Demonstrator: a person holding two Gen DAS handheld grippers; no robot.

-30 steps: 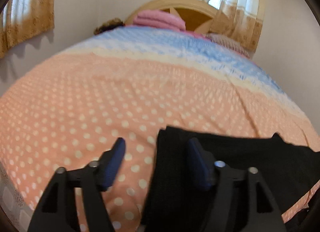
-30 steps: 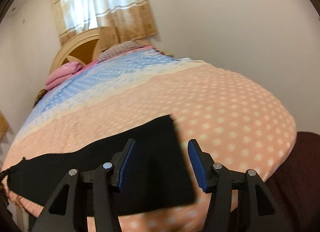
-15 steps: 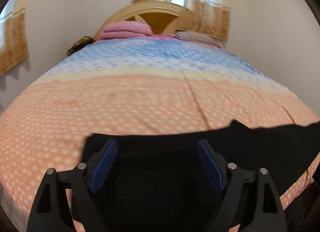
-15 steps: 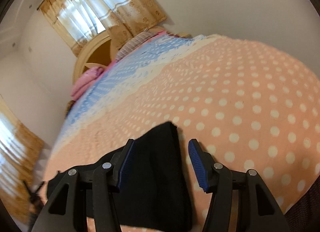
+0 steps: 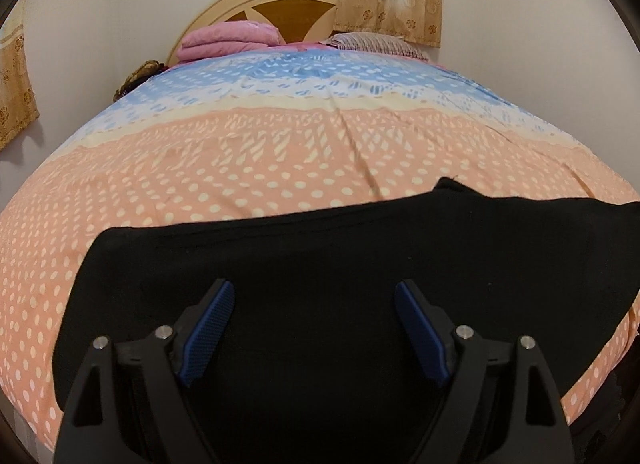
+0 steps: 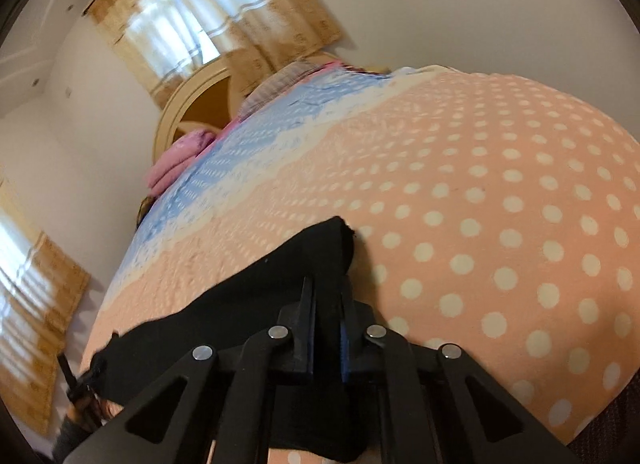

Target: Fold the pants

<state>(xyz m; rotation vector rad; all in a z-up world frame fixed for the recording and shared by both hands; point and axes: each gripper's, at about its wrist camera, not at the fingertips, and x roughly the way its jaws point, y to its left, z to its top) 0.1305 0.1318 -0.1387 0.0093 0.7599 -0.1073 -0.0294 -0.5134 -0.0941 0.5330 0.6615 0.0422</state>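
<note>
The black pants (image 5: pixel 320 264) lie flat across the near end of the bed (image 5: pixel 280 151), at 6 o'clock in both views. The left tool (image 5: pixel 314 304) hovers over them with jaws wide, nothing between. The right tool (image 6: pixel 326 300) has just been closing and pinches the pants' edge by the corner at 12 o'clock.

Open polka-dot bedspread (image 5: pixel 240 167) beyond black pants (image 5: pixel 320 264), unobstructed toward headboard (image 5: pixel 280 3), folded pink blanket (image 5: pixel 228 39) and striped pillow (image 5: pixel 376 43) at far end, walls flanking both sides.
</note>
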